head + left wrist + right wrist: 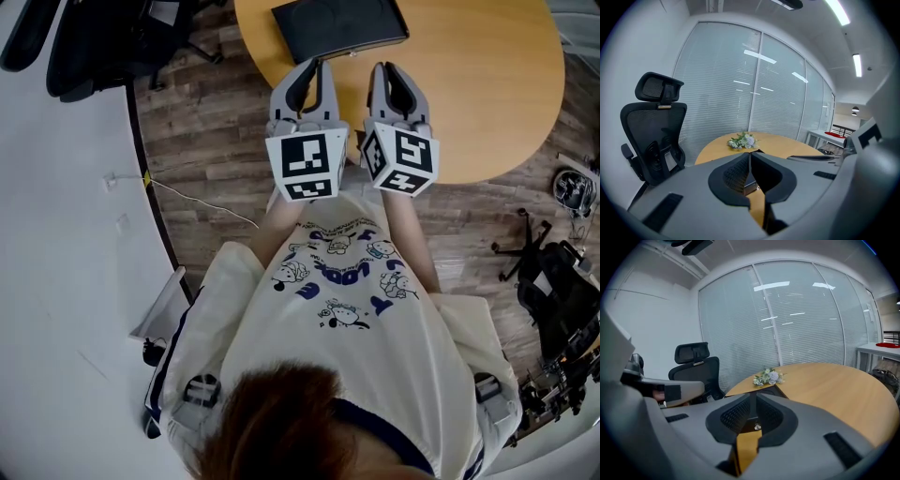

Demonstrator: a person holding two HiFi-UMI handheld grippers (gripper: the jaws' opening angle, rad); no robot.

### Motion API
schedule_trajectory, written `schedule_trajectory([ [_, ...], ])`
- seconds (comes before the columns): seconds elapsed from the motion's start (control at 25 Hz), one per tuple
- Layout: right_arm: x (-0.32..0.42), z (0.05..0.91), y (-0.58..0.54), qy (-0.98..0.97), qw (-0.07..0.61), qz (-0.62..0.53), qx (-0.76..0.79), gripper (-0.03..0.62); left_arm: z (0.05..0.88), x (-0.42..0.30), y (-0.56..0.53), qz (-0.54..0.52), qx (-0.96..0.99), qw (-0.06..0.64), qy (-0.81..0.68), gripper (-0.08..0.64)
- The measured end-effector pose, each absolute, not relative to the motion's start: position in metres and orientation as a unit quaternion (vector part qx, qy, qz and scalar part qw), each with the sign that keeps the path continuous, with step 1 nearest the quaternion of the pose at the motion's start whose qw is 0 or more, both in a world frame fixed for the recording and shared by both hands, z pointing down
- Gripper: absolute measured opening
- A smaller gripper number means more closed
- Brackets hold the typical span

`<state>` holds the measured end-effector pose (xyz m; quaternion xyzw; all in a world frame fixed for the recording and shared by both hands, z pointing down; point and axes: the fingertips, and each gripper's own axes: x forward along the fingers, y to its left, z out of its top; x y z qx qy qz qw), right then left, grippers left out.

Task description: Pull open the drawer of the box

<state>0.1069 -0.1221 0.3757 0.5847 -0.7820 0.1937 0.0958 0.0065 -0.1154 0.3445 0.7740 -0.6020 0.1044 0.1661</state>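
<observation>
Round tan wooden tabletop [487,84] carrying the flat black rectangular box [339,28], which lies just far of both grippers' tips with its drawer front facing near. A black mesh office chair [654,136] stands off the table's left. The left gripper [314,64] and the right gripper [386,67] lie side by side over the near part of the tabletop. Each has its fingers [736,416] pressed together on nothing.

The drawer appears closed, so the step in hand is judged to be the approach to the small silver knob [757,427]. To do it well, one gripper should spread its fingers before arriving and come in at the knob's height. It should then pinch behind the knob's head and draw straight toward the near edge. The box looks light and may slide, so the other gripper could usefully steady its top.

The head view alone gives the box's outline from above and the spacing of the two grippers, but hides the drawer front. Both gripper views show that front and the knob below the closed fingers. They also show a small bunch of pale flowers [768,377] far of the box, absent from the head view
</observation>
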Motion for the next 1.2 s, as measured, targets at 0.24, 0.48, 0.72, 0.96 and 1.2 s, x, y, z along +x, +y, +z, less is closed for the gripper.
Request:
schedule_trajectory([
  [0.24,0.099,0.392,-0.126,-0.782,0.114,0.203,0.579,0.035,0.357,-0.002,-0.12,0.114,0.771,0.179,-0.6,0.026],
  [0.48,0.091,0.412,-0.133,-0.776,0.14,0.211,0.578,0.037,0.376,-0.009,-0.125,0.134,0.773,0.193,-0.59,0.026],
  [0.72,0.094,0.43,-0.137,-0.767,0.157,0.225,0.58,0.037,0.392,-0.008,-0.132,0.148,0.773,0.206,-0.581,0.026],
  [0.96,0.1,0.445,-0.142,-0.761,0.169,0.235,0.581,0.038,0.402,-0.005,-0.138,0.156,0.773,0.214,-0.577,0.026],
  [1.2,0.098,0.468,-0.144,-0.758,0.188,0.249,0.573,0.118,0.414,-0.006,-0.141,0.162,0.772,0.225,-0.572,0.026],
])
